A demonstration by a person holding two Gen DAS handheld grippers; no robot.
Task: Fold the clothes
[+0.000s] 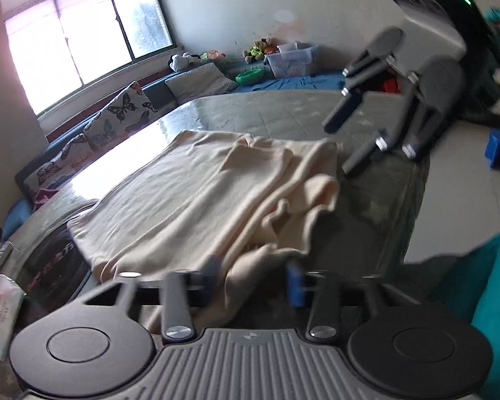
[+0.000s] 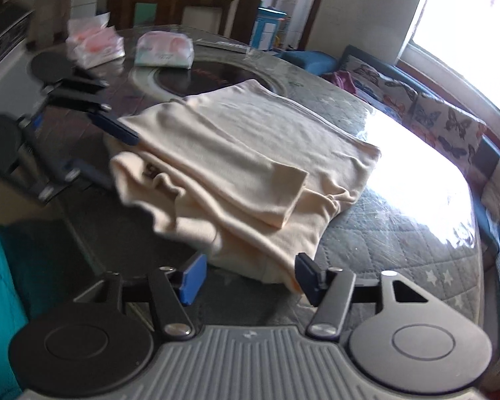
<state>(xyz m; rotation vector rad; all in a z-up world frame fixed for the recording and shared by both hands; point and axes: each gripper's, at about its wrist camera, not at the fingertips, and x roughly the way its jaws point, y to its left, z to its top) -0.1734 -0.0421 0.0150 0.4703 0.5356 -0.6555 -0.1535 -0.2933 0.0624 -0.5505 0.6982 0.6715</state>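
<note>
The left gripper [image 1: 254, 280] sits at the nine o'clock side of the cream garment [image 2: 250, 153] as the right wrist camera shows it. Its fingers are apart, one above the cloth's edge and one below, and neither visibly presses. A loose, bunched fold [image 2: 140, 183] hangs beside them. If they close there they probably catch several layers at once, and the stack drags out of shape when pulled.

The garment lies part-folded in the middle of the table [image 2: 400, 200], with a sleeve [image 2: 266, 183] laid across its top. That sleeve rests free, so a quick lift from either side likely slides it off and undoes the fold. The table's cover looks glossy, so the whole pile may slip rather than crease.

The right gripper [image 2: 250, 276] is at the garment's six o'clock. Its fingers are wide apart and clamp nothing, with the hem just ahead of them. Closing too shallow would pinch only the top layer.

At twelve o'clock, tissue packs [image 2: 165, 50] lie well apart, no hazard.
</note>
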